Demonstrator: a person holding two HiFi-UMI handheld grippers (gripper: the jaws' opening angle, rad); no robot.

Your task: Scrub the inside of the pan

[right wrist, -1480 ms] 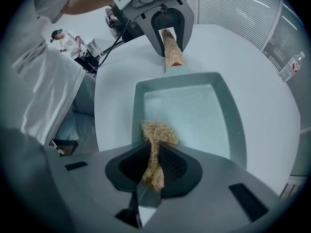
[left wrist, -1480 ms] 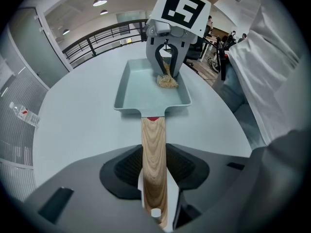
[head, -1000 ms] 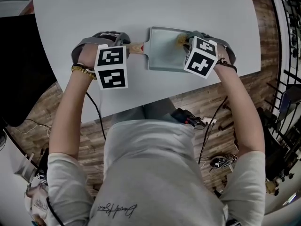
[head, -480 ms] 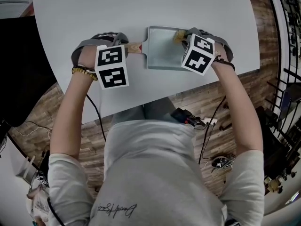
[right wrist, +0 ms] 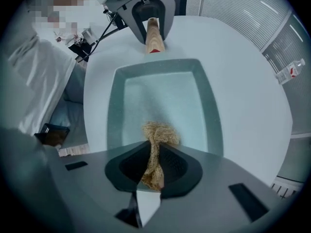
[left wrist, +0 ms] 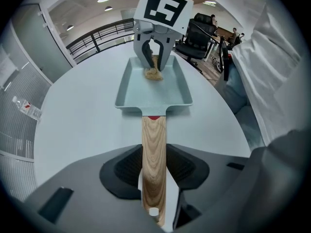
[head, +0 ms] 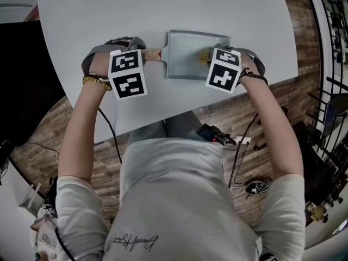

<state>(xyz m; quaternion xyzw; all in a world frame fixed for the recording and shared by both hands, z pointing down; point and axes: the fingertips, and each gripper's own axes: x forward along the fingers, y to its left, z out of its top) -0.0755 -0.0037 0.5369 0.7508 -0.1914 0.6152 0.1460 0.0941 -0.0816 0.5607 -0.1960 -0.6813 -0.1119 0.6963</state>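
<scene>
**Right jaws scrubbing in pan, left jaws pinning the handle**

Pan sits flat on the tabletop, near the edge closest to the person, wooden handle pointing toward the left gripper. Left jaws are clamped on the handle near its end. Right gripper points down into the pan – jaws closed on a straw-coloured scrubber, whose frayed tuft touches the pan floor near the wall farthest from the handle.

Around:
- tabletop otherwise bare round the pan
- wood floor below the table edge, cables by the person's knee
- office chairs and a railing in the background
- a bottle lying beyond the table edge

In the way: in the head view the right marker cube covers the pan's near corner on that side, and the left cube hides the left jaws.

Vs a second ago – the scrubber was up by the pan's far rim. It now sits nearer mid-depth, same end of the pan. Left grip on the handle is unchanged, and the pan has barely shifted.
</scene>
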